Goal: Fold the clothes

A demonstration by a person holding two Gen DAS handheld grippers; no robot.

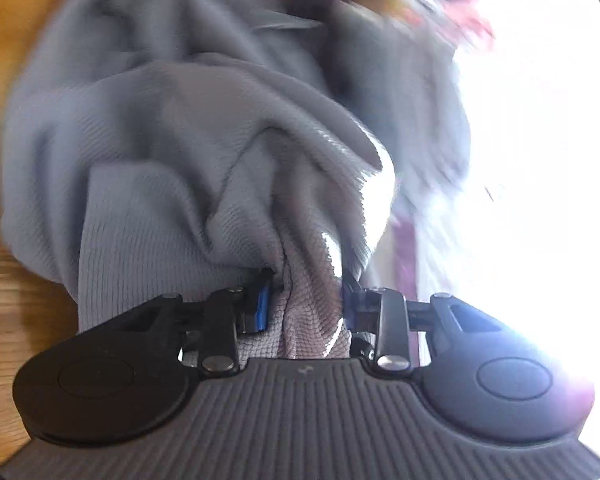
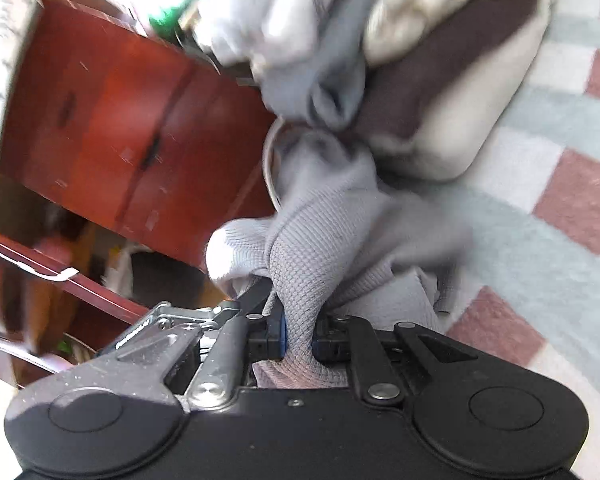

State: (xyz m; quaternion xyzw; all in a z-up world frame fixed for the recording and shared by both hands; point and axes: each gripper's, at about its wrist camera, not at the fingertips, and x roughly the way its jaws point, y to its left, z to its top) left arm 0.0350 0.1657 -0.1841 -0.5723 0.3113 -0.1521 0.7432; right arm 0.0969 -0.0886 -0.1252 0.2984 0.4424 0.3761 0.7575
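A grey ribbed knit garment (image 1: 172,128) hangs bunched in front of my left gripper (image 1: 306,284), which is shut on a thick fold of it between its blue-padded fingers. The same grey garment (image 2: 324,216) also shows in the right wrist view, where my right gripper (image 2: 298,320) is shut on another bunched fold. The cloth stretches up from the right gripper toward a pile of clothes. Both views are blurred by motion.
A wooden floor (image 1: 8,288) lies below the left gripper, with glare on the right. In the right view a pile of beige and brown clothes (image 2: 452,80) lies on a checked pink and pale blue blanket (image 2: 560,208). A red-brown wooden cabinet (image 2: 112,120) stands left.
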